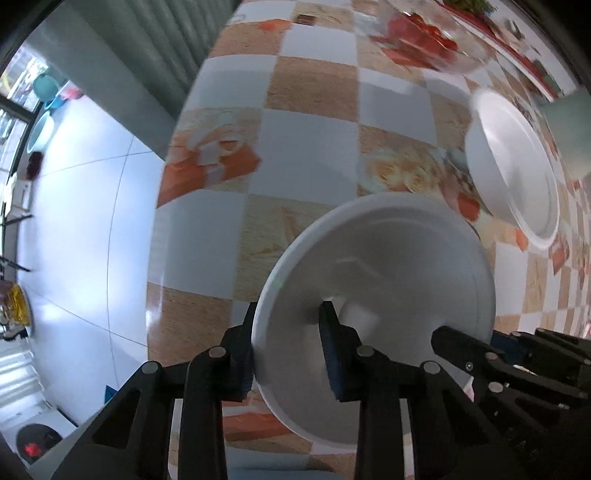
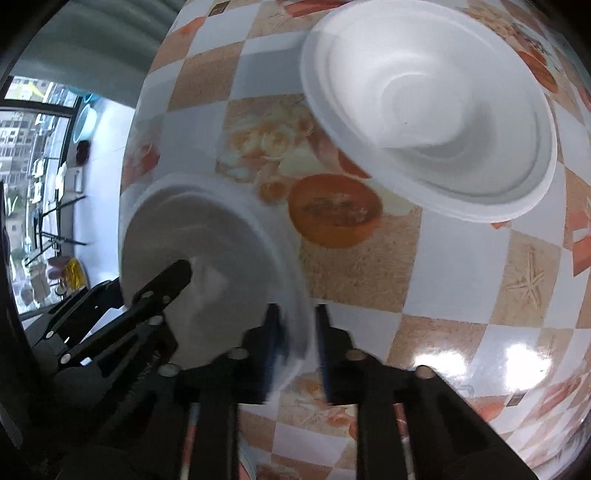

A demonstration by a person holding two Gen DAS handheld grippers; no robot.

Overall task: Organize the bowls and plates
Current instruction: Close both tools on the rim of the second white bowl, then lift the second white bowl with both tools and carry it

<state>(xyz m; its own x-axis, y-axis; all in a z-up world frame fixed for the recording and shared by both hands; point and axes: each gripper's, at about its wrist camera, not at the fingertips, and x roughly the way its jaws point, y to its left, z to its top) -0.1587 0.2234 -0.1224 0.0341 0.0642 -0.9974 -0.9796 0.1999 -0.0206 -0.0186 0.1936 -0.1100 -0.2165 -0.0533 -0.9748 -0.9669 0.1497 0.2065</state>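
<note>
Checkered tablecloth [image 1: 306, 155], glass bowl [image 1: 424, 33] of tomatoes

Right tool [image 2: 295, 339] points down at the checkered surface [image 2: 454, 295], fingers closed on the rim of a white bowl [image 2: 207, 254]; rim is blurred between the pads. Bowl extends up and left of the tool. Left tool [image 2: 162, 284] enters from the left, one finger reaching into the same bowl's interior. Second white bowl [image 2: 428, 110] sits ahead and to the right of the right tool, apart from the held one. Window and floor visible at far left.
</note>
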